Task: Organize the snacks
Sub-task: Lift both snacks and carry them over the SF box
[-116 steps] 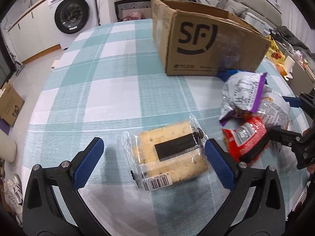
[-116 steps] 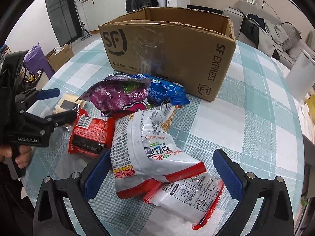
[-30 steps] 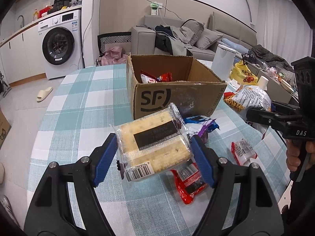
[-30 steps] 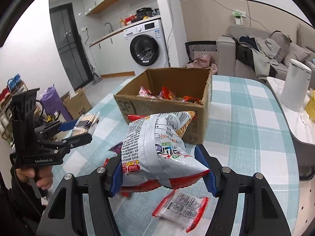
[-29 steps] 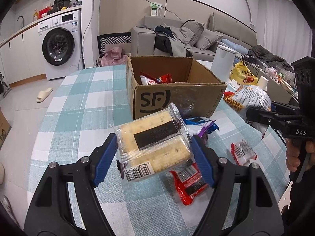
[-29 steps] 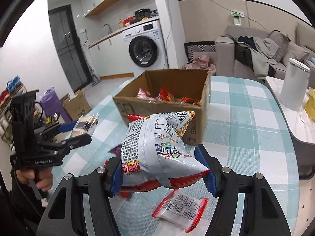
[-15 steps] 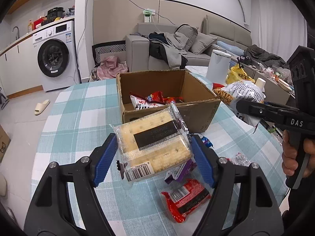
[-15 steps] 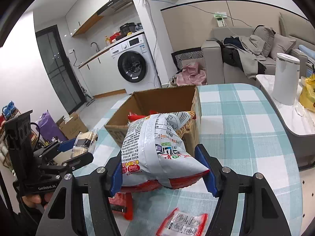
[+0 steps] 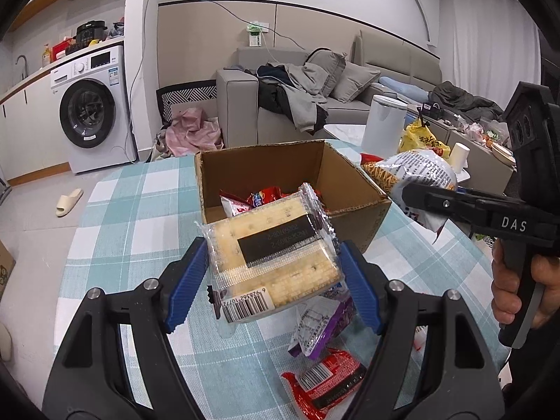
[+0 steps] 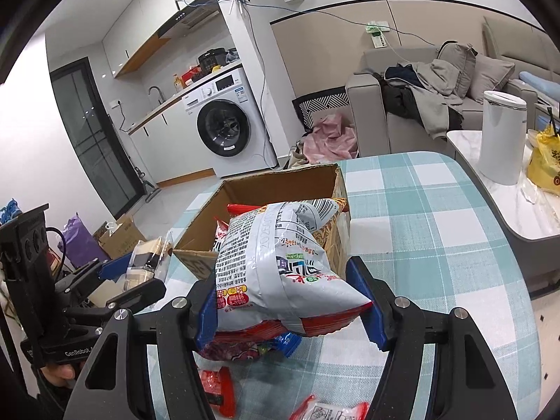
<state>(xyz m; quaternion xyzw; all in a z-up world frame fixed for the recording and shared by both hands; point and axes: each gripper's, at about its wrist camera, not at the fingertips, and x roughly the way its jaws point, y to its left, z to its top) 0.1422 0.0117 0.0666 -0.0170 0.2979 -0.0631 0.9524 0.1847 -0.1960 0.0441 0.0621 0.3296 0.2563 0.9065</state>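
My left gripper [image 9: 273, 281], open around the clear-wrapped cracker pack [image 9: 271, 248] on the table at first, now clamps it and holds it raised just before the brown cardboard box [image 9: 350, 189]. My right gripper [image 10: 290, 306] now grips the silver-and-red snack bag [image 10: 280, 255], lifted off the pile to the box's rim.

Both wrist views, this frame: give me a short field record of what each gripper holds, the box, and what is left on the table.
left gripper: shut on cracker pack, raised in front of the box
right gripper: shut on silver chip bag, raised
cardboard box: open, some snacks inside
table: red packet and purple packet not yet boxed
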